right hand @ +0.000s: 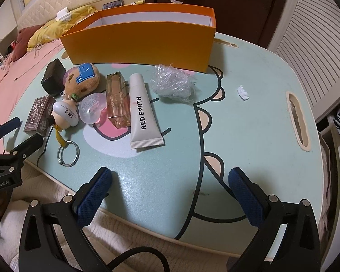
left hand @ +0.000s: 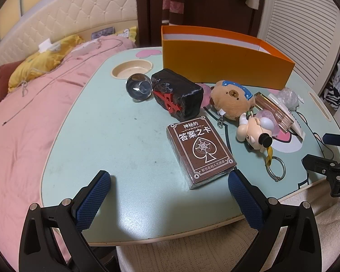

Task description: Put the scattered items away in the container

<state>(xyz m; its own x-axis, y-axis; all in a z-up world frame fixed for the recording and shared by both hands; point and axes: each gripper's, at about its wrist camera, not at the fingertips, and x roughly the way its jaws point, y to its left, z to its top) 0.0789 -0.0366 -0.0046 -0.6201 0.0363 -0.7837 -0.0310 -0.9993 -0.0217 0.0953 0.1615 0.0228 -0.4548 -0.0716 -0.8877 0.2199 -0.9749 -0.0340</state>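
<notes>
Orange box [right hand: 142,43]: 1 | card deck [left hand: 200,151]: 1 | left tool [left hand: 168,181] agape | right tool [right hand: 170,181] agape

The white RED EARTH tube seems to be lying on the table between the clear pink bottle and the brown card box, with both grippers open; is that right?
Not quite. The right wrist view shows the white RED EARTH tube lying on the table between the clear pink bottle and the crumpled clear plastic, not the brown card box. Both the left gripper and right gripper are open.

One orange box [right hand: 142,43], one card deck [left hand: 200,151], two plush toys [left hand: 231,99], one tube [right hand: 142,113], one funnel [left hand: 139,87], one figurine keychain [left hand: 252,131].
</notes>
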